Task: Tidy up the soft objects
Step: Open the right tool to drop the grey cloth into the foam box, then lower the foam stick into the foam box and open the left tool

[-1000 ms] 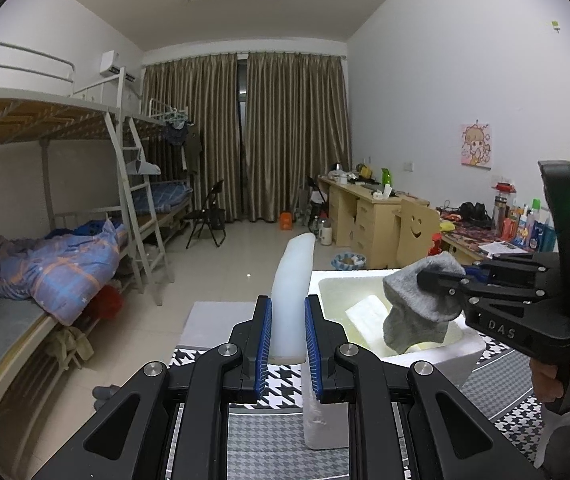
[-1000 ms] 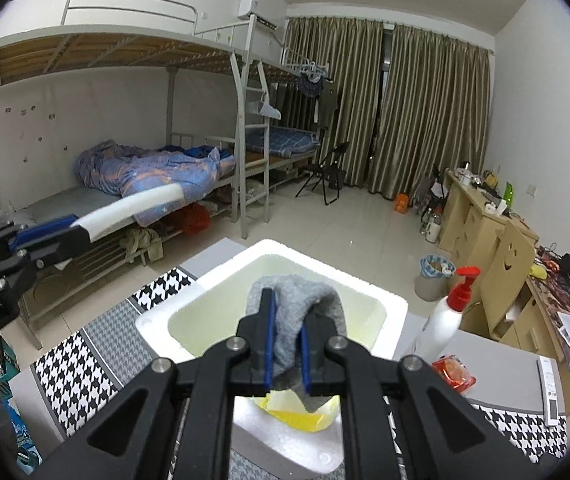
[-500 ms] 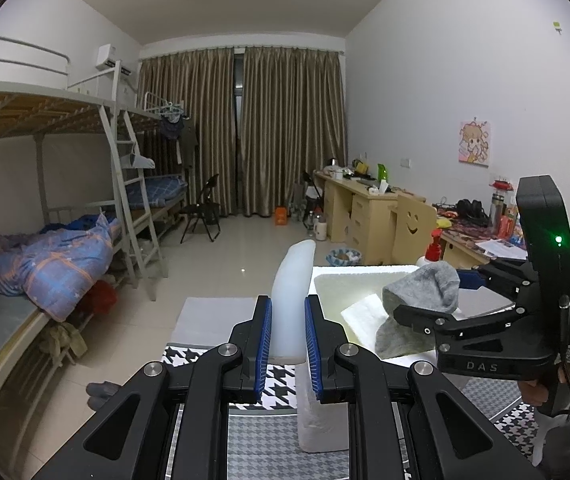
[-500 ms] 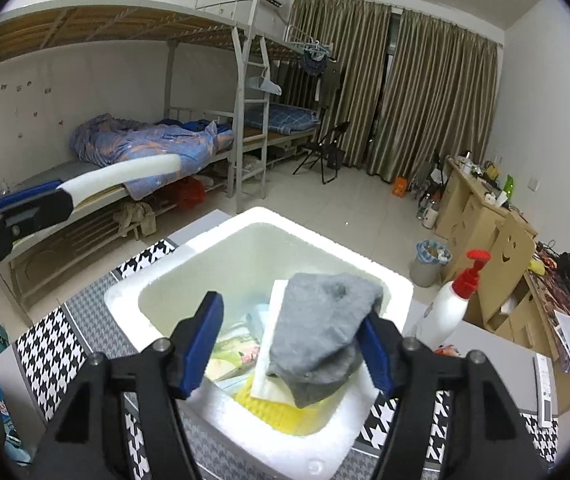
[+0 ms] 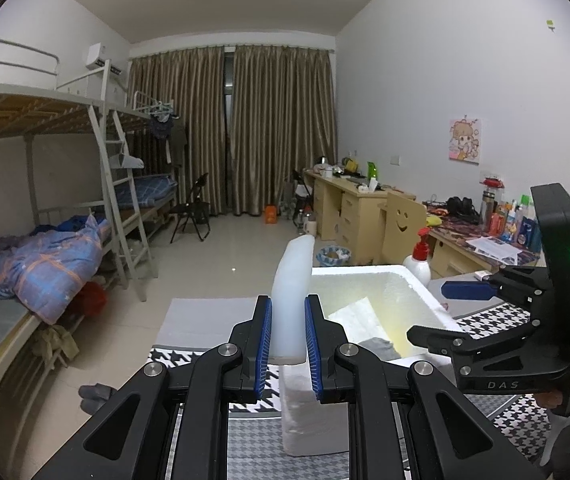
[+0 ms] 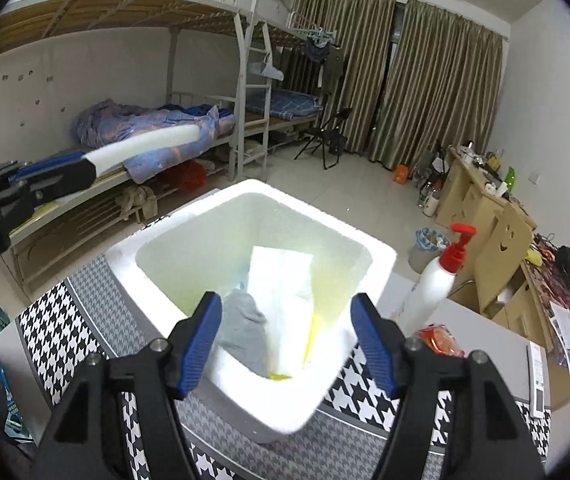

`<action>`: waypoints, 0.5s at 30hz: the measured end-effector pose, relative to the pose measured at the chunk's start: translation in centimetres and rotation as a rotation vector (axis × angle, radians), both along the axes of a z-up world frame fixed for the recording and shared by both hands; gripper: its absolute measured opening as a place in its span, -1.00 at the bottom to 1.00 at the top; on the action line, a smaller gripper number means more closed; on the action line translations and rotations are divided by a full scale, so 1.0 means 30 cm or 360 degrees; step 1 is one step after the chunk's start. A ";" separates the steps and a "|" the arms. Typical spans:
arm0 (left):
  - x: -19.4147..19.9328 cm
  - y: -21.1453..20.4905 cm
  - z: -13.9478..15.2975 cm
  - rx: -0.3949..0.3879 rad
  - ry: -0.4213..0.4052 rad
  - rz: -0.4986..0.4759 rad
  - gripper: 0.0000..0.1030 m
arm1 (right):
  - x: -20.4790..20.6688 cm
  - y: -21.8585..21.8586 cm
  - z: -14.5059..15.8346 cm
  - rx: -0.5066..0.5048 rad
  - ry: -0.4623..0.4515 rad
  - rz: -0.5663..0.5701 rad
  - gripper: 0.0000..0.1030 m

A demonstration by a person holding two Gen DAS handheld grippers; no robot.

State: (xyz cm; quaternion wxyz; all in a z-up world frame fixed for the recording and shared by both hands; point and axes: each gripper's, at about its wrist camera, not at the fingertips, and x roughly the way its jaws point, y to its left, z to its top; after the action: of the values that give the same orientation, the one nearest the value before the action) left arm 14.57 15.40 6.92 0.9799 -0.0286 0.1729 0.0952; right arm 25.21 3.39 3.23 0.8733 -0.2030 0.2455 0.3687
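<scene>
A grey sock (image 6: 245, 330) lies crumpled inside a white foam box (image 6: 369, 256), against the near wall, touching a white folded sheet (image 6: 281, 280) beside it; something yellow (image 6: 279, 376) shows at the box bottom under both; the left wrist view shows the same sock (image 5: 379, 346) low in the box (image 5: 417, 284). The right gripper (image 6: 287, 340) hovers over the box's near edge, its blue-padded jaws having just been opening and now standing wide apart with nothing between them; the sock sits below, free of the pads. The left gripper (image 5: 288, 344) is clamped on the lower end of a white foam lid (image 5: 293, 292), held upright on edge just left of the box; from the right wrist view the lid (image 6: 145, 146) juts out sideways from that gripper (image 6: 81, 168). The box stands on a houndstooth cloth (image 6: 45, 320) over a table (image 6: 485, 332); a white pump bottle (image 6: 433, 288) with a red top stands just right of the box, and a red packet (image 6: 439, 338) lies near its base. Beyond are bunk beds (image 5: 25, 128) with a blue quilt (image 5: 45, 256), brown curtains (image 5: 261, 128), a folding chair (image 5: 193, 216) and wooden desks (image 5: 349, 208).
</scene>
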 end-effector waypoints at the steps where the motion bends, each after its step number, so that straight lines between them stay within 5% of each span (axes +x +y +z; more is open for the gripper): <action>1: 0.002 -0.006 0.001 0.0006 0.0002 -0.0009 -0.65 | -0.005 -0.010 0.005 0.0018 -0.0003 -0.0003 0.39; 10: 0.024 -0.041 -0.002 0.0025 0.0018 -0.0050 -0.65 | -0.018 -0.082 0.033 0.0170 -0.0009 -0.0042 0.61; 15: 0.050 -0.055 -0.007 0.0020 0.0037 -0.0078 -0.65 | -0.022 -0.135 0.059 0.0276 -0.0031 -0.0071 0.89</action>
State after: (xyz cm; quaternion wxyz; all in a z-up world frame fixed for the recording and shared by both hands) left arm 16.06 13.74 6.69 0.9800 -0.0173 0.1843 0.0726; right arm 24.55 -0.66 5.00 0.8979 -0.1247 0.2084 0.3671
